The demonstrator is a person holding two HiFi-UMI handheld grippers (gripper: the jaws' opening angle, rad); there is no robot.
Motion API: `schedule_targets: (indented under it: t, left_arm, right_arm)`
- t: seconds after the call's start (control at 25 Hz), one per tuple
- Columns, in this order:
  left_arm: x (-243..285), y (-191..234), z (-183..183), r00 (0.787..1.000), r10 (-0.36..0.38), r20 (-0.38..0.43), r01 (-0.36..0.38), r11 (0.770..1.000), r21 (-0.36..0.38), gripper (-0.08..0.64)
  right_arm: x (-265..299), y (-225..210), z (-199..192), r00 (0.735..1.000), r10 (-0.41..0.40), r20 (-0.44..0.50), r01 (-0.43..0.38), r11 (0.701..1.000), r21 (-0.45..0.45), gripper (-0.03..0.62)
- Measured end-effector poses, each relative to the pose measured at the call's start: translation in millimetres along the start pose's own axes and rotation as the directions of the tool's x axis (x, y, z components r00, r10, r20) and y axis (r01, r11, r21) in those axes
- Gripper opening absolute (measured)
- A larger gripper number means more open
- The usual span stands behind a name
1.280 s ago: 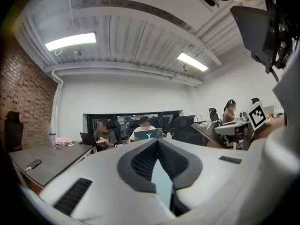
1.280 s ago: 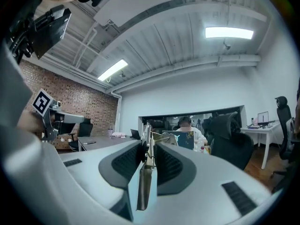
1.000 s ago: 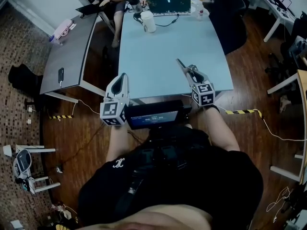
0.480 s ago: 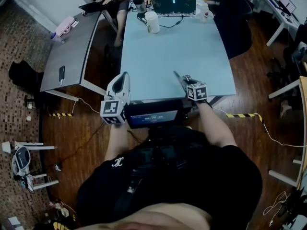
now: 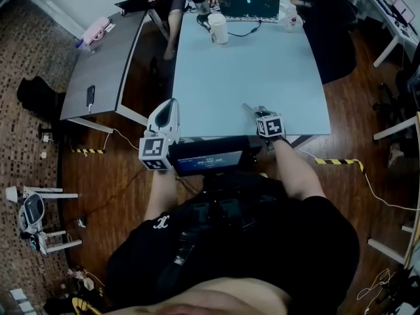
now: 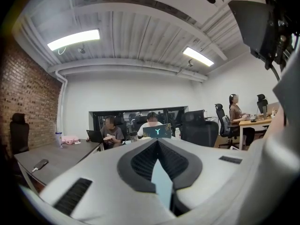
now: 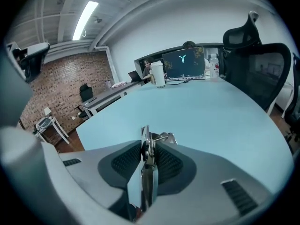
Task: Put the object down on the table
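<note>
Since a second ago, the right gripper is found drawn back and lower, close over the near edge of the pale blue rectangular table. A slim silver metal tool with a small coil spring is held edge-on between its dark ribbed pads, and the jaws are opening around it. The tool's long axis runs along the jaws, away from the person, and its tip sticks out past the fingertips over bare tabletop. Whether it touches the surface cannot be told.

Only a short drop is judged to be needed, straight down, with nothing in the way. The white cylindrical cup and the open black laptop are set well apart at the far end. The grey side table is kept clear of, to the left.

The left gripper is held just off the table's near left corner, farther from the tool, its jaws together at the tips with nothing between them.
</note>
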State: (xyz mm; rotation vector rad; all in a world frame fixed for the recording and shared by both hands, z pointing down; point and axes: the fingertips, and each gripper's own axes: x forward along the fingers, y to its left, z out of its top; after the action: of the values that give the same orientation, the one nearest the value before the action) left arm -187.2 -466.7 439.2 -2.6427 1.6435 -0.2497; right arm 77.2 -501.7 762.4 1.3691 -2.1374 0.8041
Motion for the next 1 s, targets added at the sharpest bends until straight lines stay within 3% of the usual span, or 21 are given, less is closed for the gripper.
schedule_targets:
  t: [0.2, 0.28, 0.4, 0.52, 0.68, 0.84, 0.92, 1.0]
  left_arm:
    - [0, 7, -4, 1.0, 0.007, -0.01, -0.007, 1.0, -0.002, -0.009]
    - [0, 9, -5, 1.0, 0.01, -0.012, -0.01, 1.0, -0.002, -0.009]
    - [2, 11, -5, 1.0, 0.01, -0.01, -0.01, 1.0, -0.003, -0.009]
    - [6, 12, -5, 1.0, 0.006, -0.009, -0.006, 1.0, -0.007, -0.009]
    - [12, 11, -4, 1.0, -0.002, -0.008, 0.002, 1.0, -0.009, -0.009]
    - [19, 4, -1, 1.0, -0.012, 0.003, 0.012, 1.0, -0.01, -0.009]
    - [24, -1, 2, 1.0, -0.017, 0.009, 0.017, 1.0, -0.007, -0.009]
    - [30, -7, 6, 1.0, -0.022, 0.015, 0.022, 1.0, -0.003, -0.009]
  right_arm:
    - [7, -2, 12, 1.0, -0.018, 0.023, 0.018, 1.0, -0.001, 0.116]
    - [9, -4, 19, 0.999, -0.023, 0.029, 0.023, 1.0, -0.016, 0.191]
    - [10, -13, 22, 0.998, -0.056, 0.024, 0.057, 0.997, -0.057, 0.236]
    - [5, -23, 26, 0.995, -0.094, 0.043, 0.097, 0.993, -0.072, 0.241]
    - [-14, -31, 58, 0.982, -0.12, 0.146, 0.134, 0.987, -0.09, 0.241]
    - [-61, -41, 111, 0.928, -0.159, 0.336, 0.204, 0.974, -0.103, 0.238]
    - [-100, -43, 143, 0.877, -0.18, 0.446, 0.248, 0.964, -0.098, 0.171]
    - [-143, -44, 174, 0.807, -0.197, 0.557, 0.297, 0.95, -0.093, 0.119]
